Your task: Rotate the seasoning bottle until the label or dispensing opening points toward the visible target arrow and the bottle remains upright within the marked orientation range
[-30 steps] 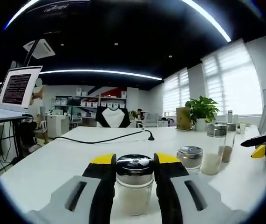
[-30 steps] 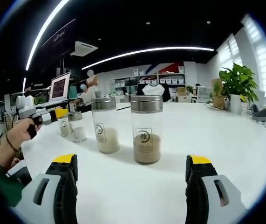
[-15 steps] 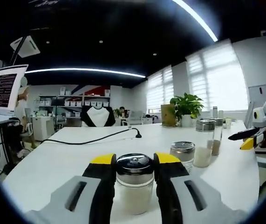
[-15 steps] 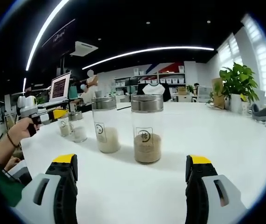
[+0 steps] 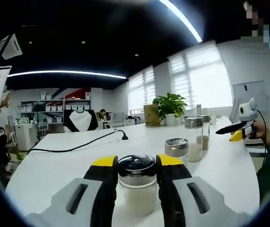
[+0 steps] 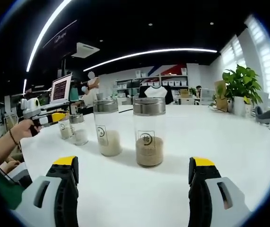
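The left gripper view looks low along its hand-held gripper (image 5: 135, 176), very near the short seasoning bottle (image 5: 136, 187) between its jaws, facing across the surface (image 5: 59, 163). The right gripper view sits farther back, facing two tall jars (image 6: 149, 131) ahead. Both views share the surface, the jars and each other's hand-held gripper.

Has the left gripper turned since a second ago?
Yes. Left gripper, shut on the seasoning bottle, swung toward the windows: the plant slid from right toward centre.
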A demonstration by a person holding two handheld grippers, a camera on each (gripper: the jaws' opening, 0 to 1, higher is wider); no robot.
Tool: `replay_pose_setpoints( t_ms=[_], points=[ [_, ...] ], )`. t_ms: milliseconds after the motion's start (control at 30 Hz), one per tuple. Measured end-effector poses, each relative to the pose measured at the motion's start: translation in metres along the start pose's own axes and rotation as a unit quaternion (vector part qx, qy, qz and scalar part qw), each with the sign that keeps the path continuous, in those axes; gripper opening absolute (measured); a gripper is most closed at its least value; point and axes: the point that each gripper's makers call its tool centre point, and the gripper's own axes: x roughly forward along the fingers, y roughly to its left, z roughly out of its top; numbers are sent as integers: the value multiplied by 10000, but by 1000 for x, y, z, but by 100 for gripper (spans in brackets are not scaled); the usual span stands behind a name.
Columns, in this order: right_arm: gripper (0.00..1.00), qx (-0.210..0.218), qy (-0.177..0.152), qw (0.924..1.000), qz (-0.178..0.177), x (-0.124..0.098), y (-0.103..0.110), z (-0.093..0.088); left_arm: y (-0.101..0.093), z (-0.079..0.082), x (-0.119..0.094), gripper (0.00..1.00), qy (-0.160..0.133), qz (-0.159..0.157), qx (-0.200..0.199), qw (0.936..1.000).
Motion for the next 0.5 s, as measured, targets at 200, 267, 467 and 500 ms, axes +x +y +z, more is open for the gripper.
replay_pose_setpoints(
  t_ms=[200, 267, 467, 500],
  points=[
    [99, 19, -25, 10000, 8, 0, 1, 1, 0, 0, -1, 33, -20, -314, -96, 9995],
    [99, 12, -17, 10000, 10, 0, 1, 1, 0, -1, -1, 33, -17, -409, -172, 9990],
    [99, -4, 7, 10000, 21, 0, 2, 1, -5, -1, -1, 33, 41, -726, -307, 9969],
    [99, -7, 10, 10000, 25, 0, 2, 1, -6, -1, -1, 33, 53, -778, -312, 9965]
  ],
)
